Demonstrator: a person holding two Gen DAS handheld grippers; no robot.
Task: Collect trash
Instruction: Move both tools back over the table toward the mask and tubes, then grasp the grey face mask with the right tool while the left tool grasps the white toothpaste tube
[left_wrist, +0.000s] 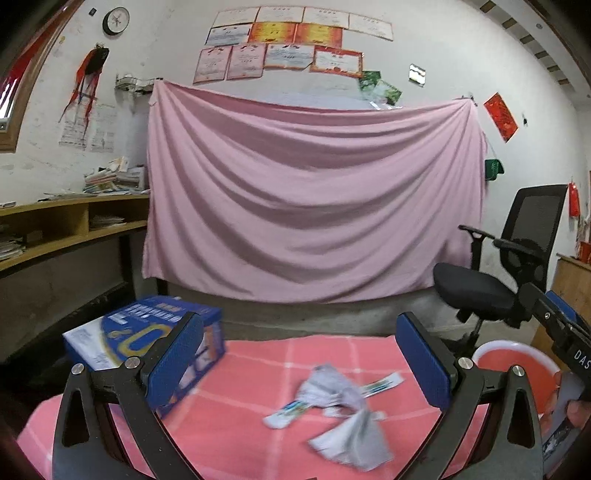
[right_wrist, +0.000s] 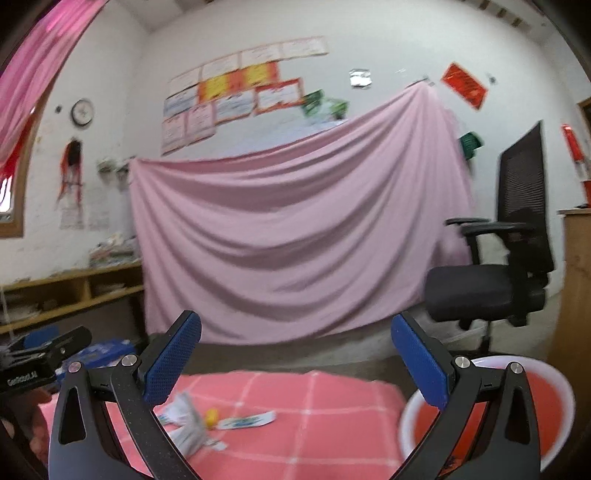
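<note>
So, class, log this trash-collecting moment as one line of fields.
left gripper: open, empty | right gripper: open, empty | crumpled paper: on pink cloth | wrapper: beside paper | basin: at right

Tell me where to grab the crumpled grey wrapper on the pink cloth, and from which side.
Grip the crumpled grey wrapper at its raised, bunched middle, coming down from above. It lies loose on the pink checked cloth, so its flat edges probably offer little to pinch. The open left gripper looks nearest.

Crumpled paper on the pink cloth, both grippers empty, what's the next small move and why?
Probably ease the left gripper forward and down over the crumpled paper: its jaws stand wide open with nothing between them, the paper lies just ahead, and the red basin waits at right.
</note>
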